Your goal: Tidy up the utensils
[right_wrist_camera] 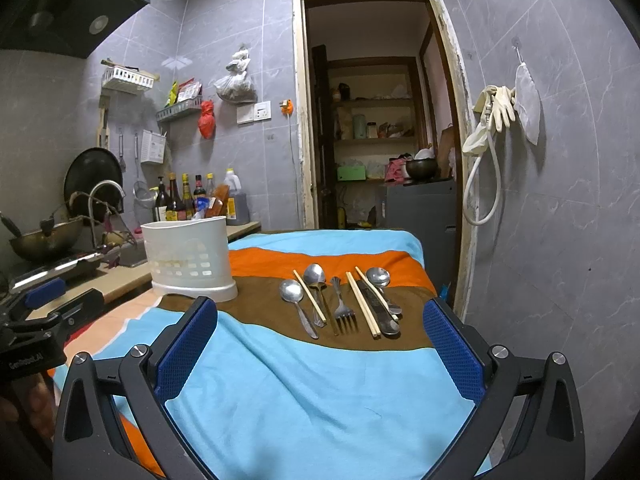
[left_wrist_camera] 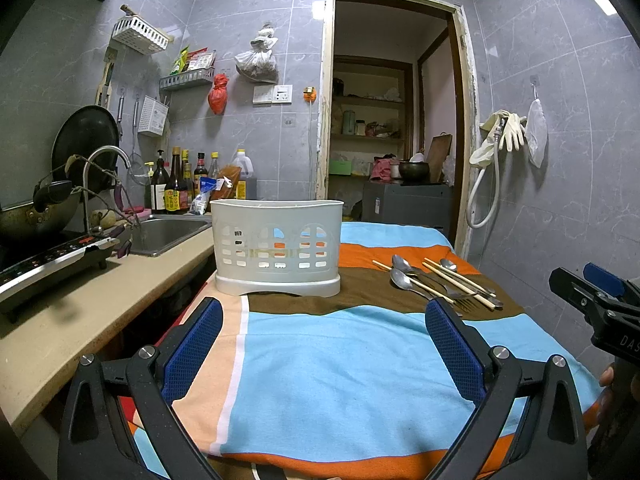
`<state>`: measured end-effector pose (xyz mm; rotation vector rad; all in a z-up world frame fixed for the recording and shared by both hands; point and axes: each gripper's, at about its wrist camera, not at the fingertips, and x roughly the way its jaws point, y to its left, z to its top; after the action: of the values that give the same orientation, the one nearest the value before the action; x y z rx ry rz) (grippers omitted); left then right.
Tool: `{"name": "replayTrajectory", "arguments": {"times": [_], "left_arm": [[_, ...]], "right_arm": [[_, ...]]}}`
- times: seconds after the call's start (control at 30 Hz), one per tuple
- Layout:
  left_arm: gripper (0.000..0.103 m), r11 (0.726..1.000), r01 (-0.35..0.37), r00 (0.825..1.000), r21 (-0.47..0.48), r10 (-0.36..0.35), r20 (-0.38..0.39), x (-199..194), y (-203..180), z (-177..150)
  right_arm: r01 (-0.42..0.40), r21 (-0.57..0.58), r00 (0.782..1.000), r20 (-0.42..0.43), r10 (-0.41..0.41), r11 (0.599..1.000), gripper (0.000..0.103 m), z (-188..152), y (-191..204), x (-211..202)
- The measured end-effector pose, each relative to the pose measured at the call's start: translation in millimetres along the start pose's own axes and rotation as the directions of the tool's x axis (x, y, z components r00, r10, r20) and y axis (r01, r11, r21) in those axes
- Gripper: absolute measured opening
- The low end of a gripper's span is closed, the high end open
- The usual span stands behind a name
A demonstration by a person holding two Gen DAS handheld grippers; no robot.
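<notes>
Right wrist view: right gripper (right_wrist_camera: 320,354) low over striped cloth (right_wrist_camera: 320,400), fingers (right_wrist_camera: 188,344) released and spread wide, nothing between them. Utensils on brown band of cloth at 12 o'clock, well apart from fingertips: spoon (right_wrist_camera: 297,304) leftmost, second spoon (right_wrist_camera: 315,280) just beside it with chopstick (right_wrist_camera: 310,296) lying across, fork (right_wrist_camera: 343,308) in middle with tines toward camera, pair of chopsticks (right_wrist_camera: 362,304) next, knife (right_wrist_camera: 378,312) and third spoon (right_wrist_camera: 378,278) at right end. White slotted basket (right_wrist_camera: 188,258) upright at 11 o'clock, left of utensils, near tabletop edge. Left gripper (right_wrist_camera: 44,300) at 9 o'clock, hand (right_wrist_camera: 24,404) below it.

Left wrist view: left gripper (left_wrist_camera: 324,344) also released, fingers (left_wrist_camera: 194,342) wide, empty, above blue part of cloth (left_wrist_camera: 320,360). Basket (left_wrist_camera: 276,248) straight ahead at 12 o'clock; utensils (left_wrist_camera: 436,280) at 1 o'clock. Right gripper (left_wrist_camera: 592,292) at 3 o'clock. Counter (left_wrist_camera: 100,300) with sink (left_wrist_camera: 168,232) and stove (left_wrist_camera: 52,256) at 9 to 10 o'clock.
</notes>
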<state>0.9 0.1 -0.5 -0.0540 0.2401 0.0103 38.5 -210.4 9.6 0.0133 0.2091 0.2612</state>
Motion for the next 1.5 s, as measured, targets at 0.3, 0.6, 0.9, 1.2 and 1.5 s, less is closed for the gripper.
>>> {"name": "replayTrajectory", "arguments": {"times": [0.3,0.6,0.9,1.2,1.5], "left_arm": [[0.099,1.000,0.001,1.000,0.000,-0.001,0.000,0.0,-0.3,-0.1],[0.099,1.000,0.001,1.000,0.000,-0.001,0.000,0.0,-0.4,-0.1],[0.099,1.000,-0.001,1.000,0.001,0.001,-0.001,0.2,-0.6,-0.2],[0.099,1.000,-0.001,1.000,0.002,0.001,-0.003,0.5,-0.6,-0.2],[0.099,1.000,-0.006,1.000,0.010,0.006,0.007,2.9,-1.9,1.4]], "right_arm": [[-0.001,0.001,1.000,-0.001,0.001,1.000,0.103,0.1,-0.5,0.2],[-0.001,0.002,1.000,-0.002,0.001,1.000,0.103,0.2,-1.2,0.8],[-0.001,0.002,1.000,-0.003,0.001,1.000,0.103,0.1,-1.2,0.8],[-0.001,0.003,1.000,-0.004,0.001,1.000,0.103,0.3,-1.0,0.5],[0.011,0.002,1.000,0.006,-0.011,1.000,0.103,-1.2,-2.9,2.6]]}}
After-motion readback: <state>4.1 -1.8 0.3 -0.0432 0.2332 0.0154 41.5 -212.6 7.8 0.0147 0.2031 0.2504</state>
